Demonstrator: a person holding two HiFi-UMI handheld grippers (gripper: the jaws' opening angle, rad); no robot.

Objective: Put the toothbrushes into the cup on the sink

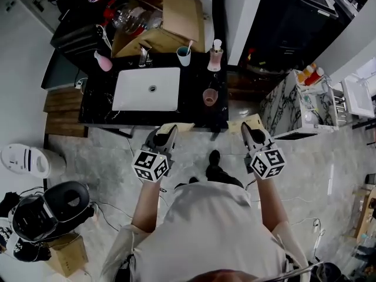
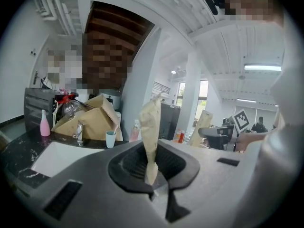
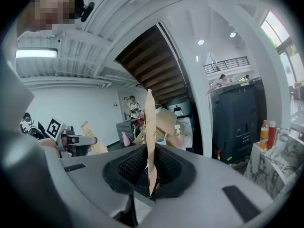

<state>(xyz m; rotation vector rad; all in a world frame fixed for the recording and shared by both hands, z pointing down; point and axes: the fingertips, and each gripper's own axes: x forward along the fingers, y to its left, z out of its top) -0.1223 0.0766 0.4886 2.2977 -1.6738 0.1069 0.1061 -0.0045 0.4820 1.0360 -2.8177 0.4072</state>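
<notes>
I stand in front of a black sink counter (image 1: pixel 94 113) with a white basin (image 1: pixel 147 89). A teal cup (image 1: pixel 184 56) with a brush in it stands behind the basin. A pink cup (image 1: pixel 210 97) sits near the counter's front right. My left gripper (image 1: pixel 166 135) is shut on a flat brown paper packet (image 1: pixel 175 126), which stands upright between the jaws (image 2: pixel 151 137). My right gripper (image 1: pixel 251 133) is shut on a similar packet (image 1: pixel 247 123), seen edge-on (image 3: pixel 150 141). Both grippers hover just short of the counter's front edge. The teal cup (image 2: pixel 110 139) lies far ahead.
On the counter stand a pink bottle (image 1: pixel 103 61), a faucet (image 1: pixel 143 56) and a soap bottle (image 1: pixel 215 56), with an open cardboard box (image 1: pixel 164 16) behind. A marble-patterned cabinet (image 1: pixel 282 107) is at the right. A white bin (image 1: pixel 26 160) and a black chair (image 1: pixel 56 207) are on the floor at left.
</notes>
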